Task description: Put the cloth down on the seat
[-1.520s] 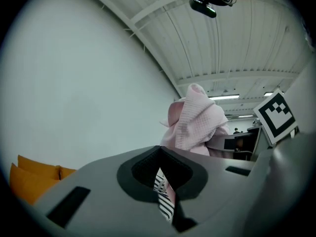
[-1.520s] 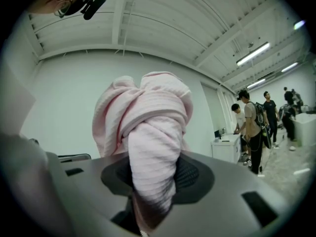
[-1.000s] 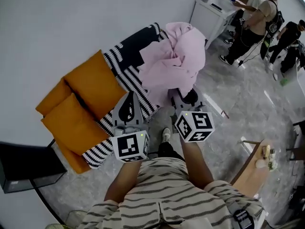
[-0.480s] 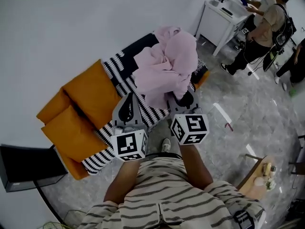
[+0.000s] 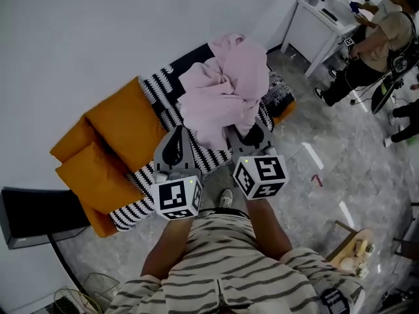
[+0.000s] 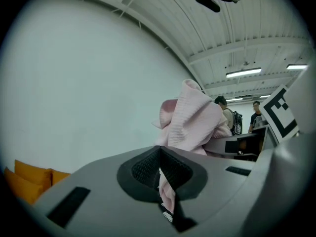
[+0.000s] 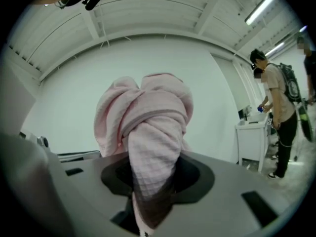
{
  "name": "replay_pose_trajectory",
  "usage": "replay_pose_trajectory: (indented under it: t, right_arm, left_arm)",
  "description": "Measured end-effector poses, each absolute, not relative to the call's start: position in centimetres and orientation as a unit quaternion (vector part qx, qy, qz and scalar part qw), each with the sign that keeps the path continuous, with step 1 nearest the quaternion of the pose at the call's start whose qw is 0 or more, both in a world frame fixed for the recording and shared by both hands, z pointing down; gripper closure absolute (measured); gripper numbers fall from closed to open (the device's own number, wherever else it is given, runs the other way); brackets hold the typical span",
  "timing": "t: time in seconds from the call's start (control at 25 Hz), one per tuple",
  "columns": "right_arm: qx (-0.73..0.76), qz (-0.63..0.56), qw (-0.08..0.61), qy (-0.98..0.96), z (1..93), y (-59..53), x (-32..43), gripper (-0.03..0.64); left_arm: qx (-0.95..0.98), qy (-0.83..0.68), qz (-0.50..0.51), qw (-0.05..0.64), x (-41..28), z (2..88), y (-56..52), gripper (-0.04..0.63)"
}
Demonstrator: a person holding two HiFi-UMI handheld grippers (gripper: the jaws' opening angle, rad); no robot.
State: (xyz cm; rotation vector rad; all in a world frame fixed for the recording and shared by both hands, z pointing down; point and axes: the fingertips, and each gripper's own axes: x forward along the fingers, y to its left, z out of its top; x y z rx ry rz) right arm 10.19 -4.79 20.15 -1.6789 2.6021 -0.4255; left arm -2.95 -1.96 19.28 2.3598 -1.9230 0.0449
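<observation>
While both hand-held grippers (image 6: 160, 171) (image 7: 148, 184) clamp it, the pink cloth (image 5: 222, 90) bunches.

A hall-like lab or studio: bare white wall (image 5: 98, 31), ceiling strip lights (image 6: 244, 73), polished stone floor (image 5: 340, 165), orange sofa (image 5: 118, 129), people (image 5: 383, 41) at a white desk (image 5: 324, 19).

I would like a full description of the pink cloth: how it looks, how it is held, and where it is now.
The pink cloth looks like soft fabric with a fine waffle texture, bunched into loose folds. Both grippers are shut on it: the left gripper pinches a thin edge, and the right gripper clamps a thicker folded part. In the head view it sits over the black-and-white striped throw on the orange seat. Whether it touches the throw cannot be told.
</observation>
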Motion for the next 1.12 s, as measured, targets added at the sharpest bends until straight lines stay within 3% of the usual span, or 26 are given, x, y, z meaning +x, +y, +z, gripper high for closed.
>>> replay_pose_trajectory:
  t: [0.64,1.12]
  right_arm:
    - [-0.528,-0.2,-0.041,0.824,27.2,-11.6,7.7,0.453]
    - [-0.531,-0.244,-0.12,0.802,37.2,-14.5,3.6,0.453]
  left_arm:
    - [0.757,-0.639,0.053,0.129,-6.4,26.9,-7.6,0.591]
    - [0.751,-0.625,0.071,0.2,-10.7,35.7,-11.6,0.591]
